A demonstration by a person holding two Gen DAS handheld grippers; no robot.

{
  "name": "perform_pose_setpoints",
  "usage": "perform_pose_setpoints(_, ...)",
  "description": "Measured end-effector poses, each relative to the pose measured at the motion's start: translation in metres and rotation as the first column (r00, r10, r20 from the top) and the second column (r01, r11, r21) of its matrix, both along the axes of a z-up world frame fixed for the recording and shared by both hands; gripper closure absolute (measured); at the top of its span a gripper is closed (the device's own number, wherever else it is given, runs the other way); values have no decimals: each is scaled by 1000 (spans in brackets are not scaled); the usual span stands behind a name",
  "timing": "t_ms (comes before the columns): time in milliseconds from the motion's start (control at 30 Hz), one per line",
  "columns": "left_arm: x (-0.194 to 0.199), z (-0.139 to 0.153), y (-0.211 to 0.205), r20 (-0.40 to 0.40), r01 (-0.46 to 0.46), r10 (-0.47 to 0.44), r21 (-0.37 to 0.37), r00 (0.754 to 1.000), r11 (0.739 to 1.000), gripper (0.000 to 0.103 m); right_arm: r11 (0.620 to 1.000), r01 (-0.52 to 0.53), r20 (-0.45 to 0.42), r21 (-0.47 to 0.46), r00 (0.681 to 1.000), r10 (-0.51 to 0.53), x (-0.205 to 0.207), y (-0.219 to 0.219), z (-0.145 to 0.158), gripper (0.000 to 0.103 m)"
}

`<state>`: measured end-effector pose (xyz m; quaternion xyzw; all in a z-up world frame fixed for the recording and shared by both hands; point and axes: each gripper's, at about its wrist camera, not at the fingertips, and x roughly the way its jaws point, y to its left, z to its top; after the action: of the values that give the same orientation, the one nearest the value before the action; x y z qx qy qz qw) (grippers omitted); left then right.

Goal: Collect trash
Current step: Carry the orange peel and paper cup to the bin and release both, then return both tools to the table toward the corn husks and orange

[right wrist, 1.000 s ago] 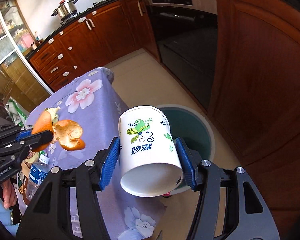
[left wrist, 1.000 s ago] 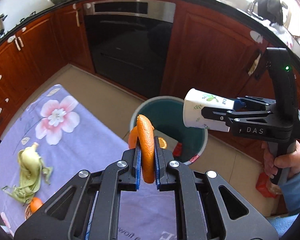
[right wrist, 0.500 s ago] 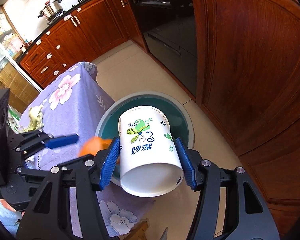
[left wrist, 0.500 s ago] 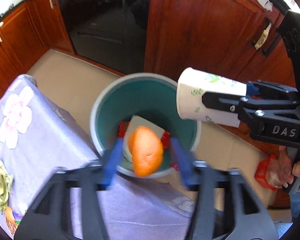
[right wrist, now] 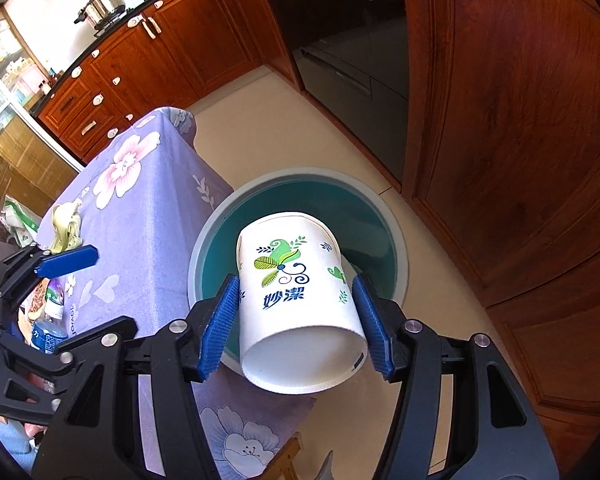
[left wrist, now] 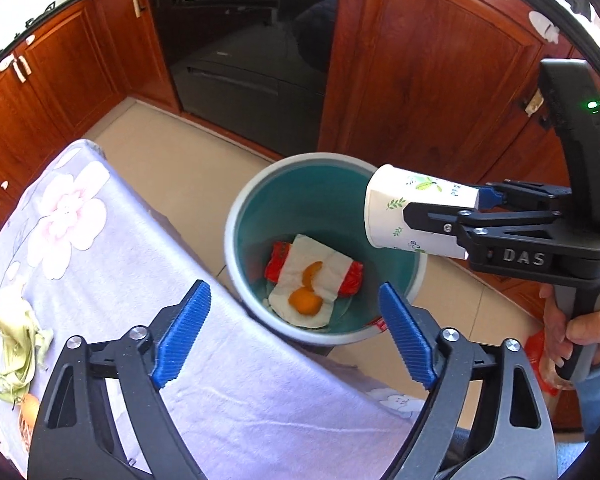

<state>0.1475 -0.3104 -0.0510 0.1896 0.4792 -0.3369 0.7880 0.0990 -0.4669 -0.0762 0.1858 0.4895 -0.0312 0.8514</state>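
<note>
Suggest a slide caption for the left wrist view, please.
Left gripper open above bin holding orange peel; right gripper holds paper cup.

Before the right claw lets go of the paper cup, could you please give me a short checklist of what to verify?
1. Right claw shut on the white paper cup with green leaf print: ok.
2. Cup over the round teal trash bin with grey rim: ok in the right wrist view; from the left wrist view it hangs near the rim.
3. Left claw open and empty: ok.
4. Orange peel pieces inside the bin, on the white paper: ok.
5. Left claw out of the cup's drop path: cannot tell.
6. Table cleared: not ok, pale green peel lies on the purple floral tablecloth.
</note>
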Motion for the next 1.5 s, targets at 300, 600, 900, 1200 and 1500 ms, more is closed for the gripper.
perform_pose_setpoints(300, 3, 8, 28, 4, -35, 35, -31, 999, 999, 9, 999, 16, -28, 44, 1000, -15, 10, 8, -8, 28)
perform_pose_setpoints(600, 9, 8, 58, -9, -68, 67, -51, 998, 996, 9, 998, 24, -52, 60, 998, -21, 16, 20, -6, 15)
perform_pose_setpoints(900, 4, 19, 91, 11, -108, 109, -70, 994, 992, 9, 998, 24, -50, 65, 999, -21, 17, 40, 7, 15)
perform_pose_setpoints(1200, -2, 36, 144, 55, -174, 179, -81, 982, 981, 8, 999, -31, -22, 38, 999, 32, 19, 76, 30, 15)
perform_pose_setpoints(1500, 4, 44, 231, 76, -307, 314, -92, 946, 947, 7, 990, -142, 8, 6, 990, 142, 36, 137, 55, 15)
